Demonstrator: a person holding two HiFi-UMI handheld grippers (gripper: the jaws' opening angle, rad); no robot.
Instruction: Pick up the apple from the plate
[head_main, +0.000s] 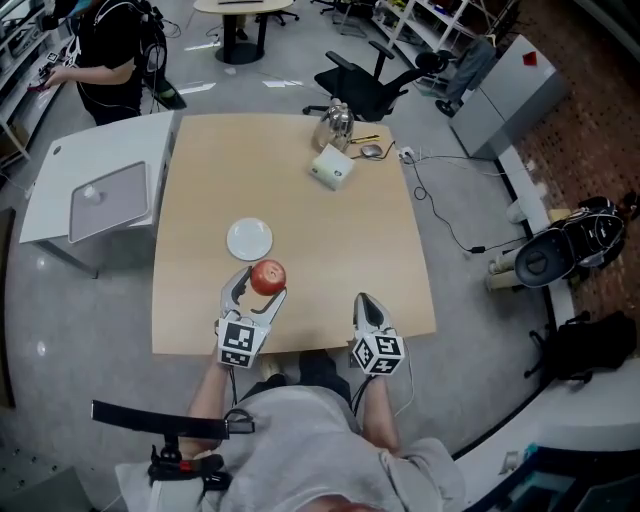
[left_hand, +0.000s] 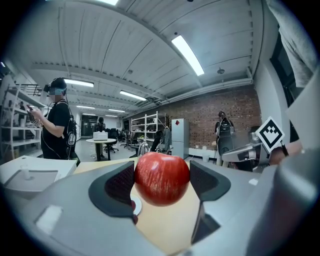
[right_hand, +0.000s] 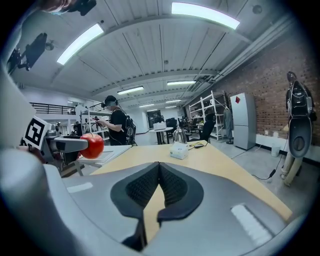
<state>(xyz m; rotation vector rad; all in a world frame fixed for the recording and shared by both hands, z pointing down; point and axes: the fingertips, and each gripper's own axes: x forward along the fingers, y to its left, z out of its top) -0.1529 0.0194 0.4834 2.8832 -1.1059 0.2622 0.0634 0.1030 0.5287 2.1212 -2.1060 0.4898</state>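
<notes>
A red apple (head_main: 267, 277) hangs above the wooden table (head_main: 340, 230), clamped between the jaws of my left gripper (head_main: 262, 283). In the left gripper view the apple (left_hand: 161, 177) fills the gap between the two dark pads (left_hand: 119, 184), which press on both its sides. The white plate (head_main: 249, 239) lies bare on the table just beyond the apple; only a sliver of the plate (left_hand: 136, 205) shows under the apple. My right gripper (head_main: 366, 304) rests over the table's near edge with its jaws shut and nothing between them; from the right gripper view the apple (right_hand: 92, 145) appears at the left.
A white box (head_main: 332, 167), a metal kettle (head_main: 335, 124) and small items sit at the table's far side. A white side table (head_main: 95, 190) stands to the left, an office chair (head_main: 365, 85) behind. A person in black (head_main: 110, 50) stands at the back left.
</notes>
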